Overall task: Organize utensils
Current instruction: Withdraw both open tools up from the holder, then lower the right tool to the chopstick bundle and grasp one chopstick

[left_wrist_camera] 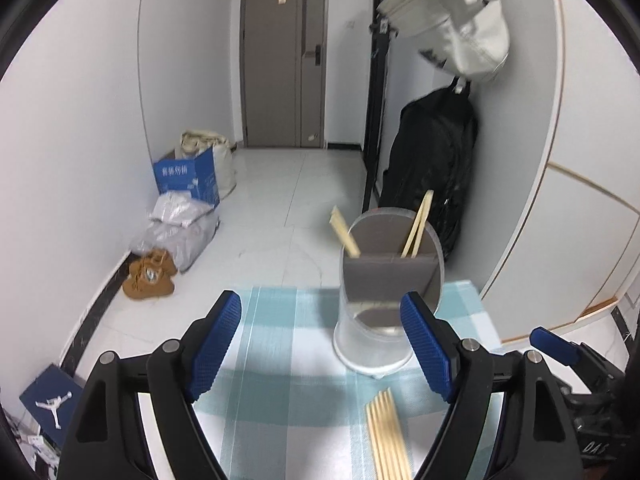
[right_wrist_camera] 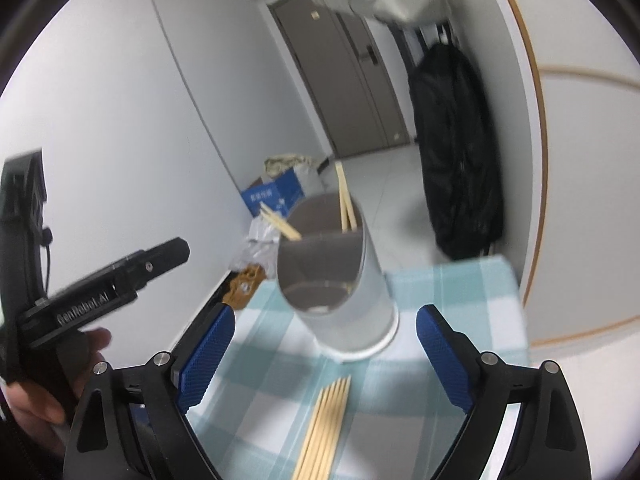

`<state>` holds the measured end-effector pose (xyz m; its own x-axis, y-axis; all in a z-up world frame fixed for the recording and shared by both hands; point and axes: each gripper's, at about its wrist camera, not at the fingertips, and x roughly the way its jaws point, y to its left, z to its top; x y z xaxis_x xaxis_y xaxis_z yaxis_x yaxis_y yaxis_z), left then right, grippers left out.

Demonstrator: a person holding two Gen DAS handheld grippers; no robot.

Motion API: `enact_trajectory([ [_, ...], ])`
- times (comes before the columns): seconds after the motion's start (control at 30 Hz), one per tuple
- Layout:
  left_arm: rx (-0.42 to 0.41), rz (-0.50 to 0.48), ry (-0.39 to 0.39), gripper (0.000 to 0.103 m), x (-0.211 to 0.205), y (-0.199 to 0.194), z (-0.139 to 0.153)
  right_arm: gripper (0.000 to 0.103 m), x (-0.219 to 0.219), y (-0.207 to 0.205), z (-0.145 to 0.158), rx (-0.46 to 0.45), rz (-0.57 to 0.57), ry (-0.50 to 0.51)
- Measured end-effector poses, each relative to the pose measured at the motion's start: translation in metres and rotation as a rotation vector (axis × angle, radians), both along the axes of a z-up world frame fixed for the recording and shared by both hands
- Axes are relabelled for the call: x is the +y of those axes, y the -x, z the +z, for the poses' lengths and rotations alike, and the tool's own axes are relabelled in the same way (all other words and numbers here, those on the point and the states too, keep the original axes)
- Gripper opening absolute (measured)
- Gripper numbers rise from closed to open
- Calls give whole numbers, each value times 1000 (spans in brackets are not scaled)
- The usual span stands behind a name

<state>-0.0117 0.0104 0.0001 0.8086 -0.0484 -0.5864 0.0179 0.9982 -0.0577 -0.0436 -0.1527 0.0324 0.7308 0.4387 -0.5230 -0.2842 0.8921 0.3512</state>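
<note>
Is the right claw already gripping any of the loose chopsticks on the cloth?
No: the right claw is wide open, and the loose chopsticks lie flat on the checked cloth, untouched.

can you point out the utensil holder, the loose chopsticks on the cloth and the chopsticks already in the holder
utensil holder (left_wrist_camera: 372, 344): left wrist view, on its clear front wall.
loose chopsticks (right_wrist_camera: 326, 420): right wrist view, on the middle of the bundle.
chopsticks in the holder (left_wrist_camera: 418, 224): left wrist view, on the right-hand pair's shafts.

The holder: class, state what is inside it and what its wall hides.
The holder has a grey divider. Two pairs of chopsticks lean in the far compartment. The near compartment looks empty. The wall hides their lower ends.
</note>
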Motion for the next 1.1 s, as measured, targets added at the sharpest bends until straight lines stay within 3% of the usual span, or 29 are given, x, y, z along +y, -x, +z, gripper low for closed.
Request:
enact_trajectory([
  [0.33,129,15,61,79,17,-17,-47,91,4,-18,-54,235,9,91],
  [0.43,181,18,98,79,24,-21,-55,82,10,-23,-69,289,26,119],
  [0.67,224,63,101,79,35,-29,-66,58,28,-39,-96,384,58,190],
  [0.9,272,101,153,79,50,-29,-73,56,42,-54,-119,457,78,247],
  [0.97,278,102,147,79,52,-29,-74,48,48,-56,-127,467,92,285],
  [1.1,284,110,157,79,56,-30,-75,42,66,-53,-133,451,127,367],
])
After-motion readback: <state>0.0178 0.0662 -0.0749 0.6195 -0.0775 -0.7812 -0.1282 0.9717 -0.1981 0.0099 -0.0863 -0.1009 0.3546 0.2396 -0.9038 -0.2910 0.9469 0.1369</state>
